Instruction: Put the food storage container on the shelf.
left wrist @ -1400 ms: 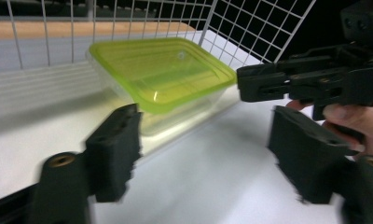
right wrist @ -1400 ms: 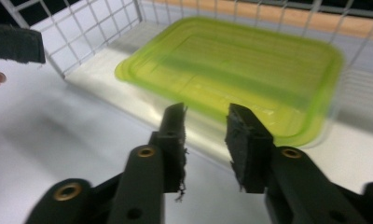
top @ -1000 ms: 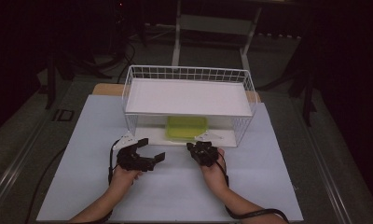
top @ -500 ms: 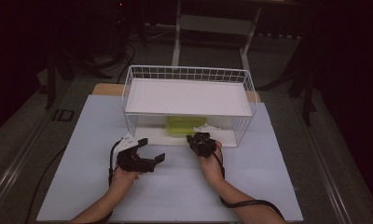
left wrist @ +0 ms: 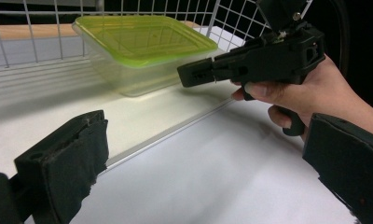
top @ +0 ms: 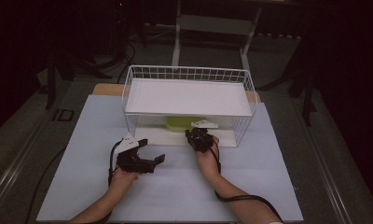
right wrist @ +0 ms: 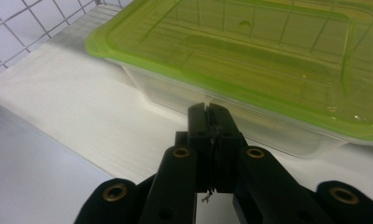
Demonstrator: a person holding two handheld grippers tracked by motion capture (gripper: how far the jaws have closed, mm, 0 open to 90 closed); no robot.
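Container (right wrist: 250,60) with green lid sits on the lower shelf (right wrist: 72,116) of the wire rack (top: 189,74). We hold our right claw (right wrist: 208,112) fully closed just before its near wall; our left claw (top: 152,151) stands wide, empty, over the surface (top: 175,191).

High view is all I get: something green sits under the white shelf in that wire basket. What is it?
Observer: A clear plastic box with a see-through green lid. The lid is on.
Operator: Are the right tongs gripping it?
Observer: No. The right tongs are shut with nothing between them. Their tips point at the box's near wall, just under the lid's rim. I cannot tell whether they touch it.
Operator: And the left tongs?
Observer: The left tongs are open wide and empty. They are low over the white table, in front of the basket's floor.
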